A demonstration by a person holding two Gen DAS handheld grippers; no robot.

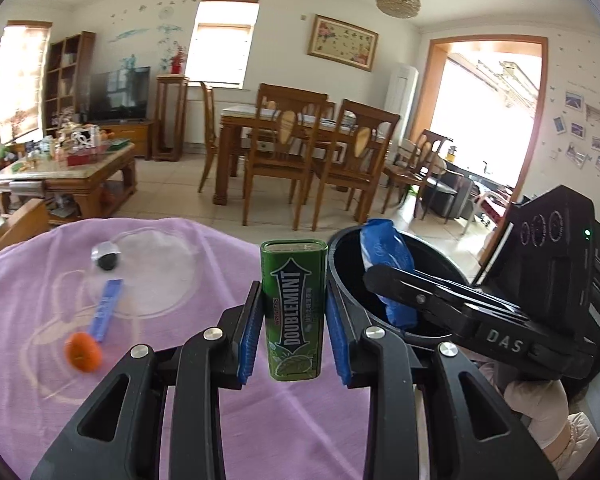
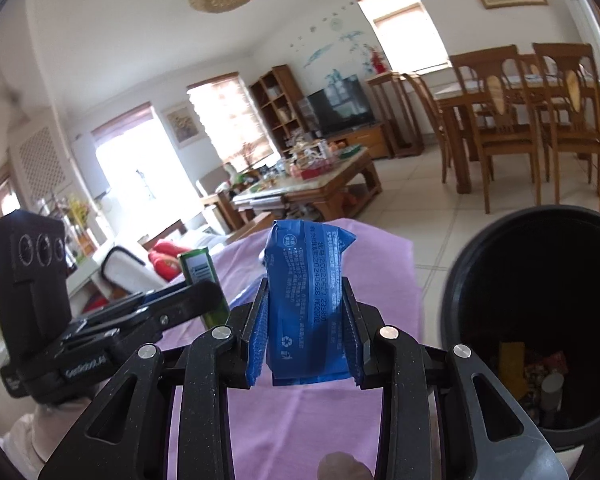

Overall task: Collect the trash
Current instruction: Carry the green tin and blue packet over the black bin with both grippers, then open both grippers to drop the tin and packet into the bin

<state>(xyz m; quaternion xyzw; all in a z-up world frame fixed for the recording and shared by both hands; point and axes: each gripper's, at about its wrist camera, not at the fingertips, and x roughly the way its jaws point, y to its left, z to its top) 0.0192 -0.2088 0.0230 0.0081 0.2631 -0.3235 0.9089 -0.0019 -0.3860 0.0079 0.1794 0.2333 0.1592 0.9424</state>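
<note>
Orange fruit (image 1: 83, 351) shows only from left wrist.

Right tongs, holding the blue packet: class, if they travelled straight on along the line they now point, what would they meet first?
Probably the purple cloth-covered table beyond the crinkled blue plastic packet held in the right tongs. The round black bin sits off to the right, not dead ahead. Depth is hard to judge through the fisheye.
</note>
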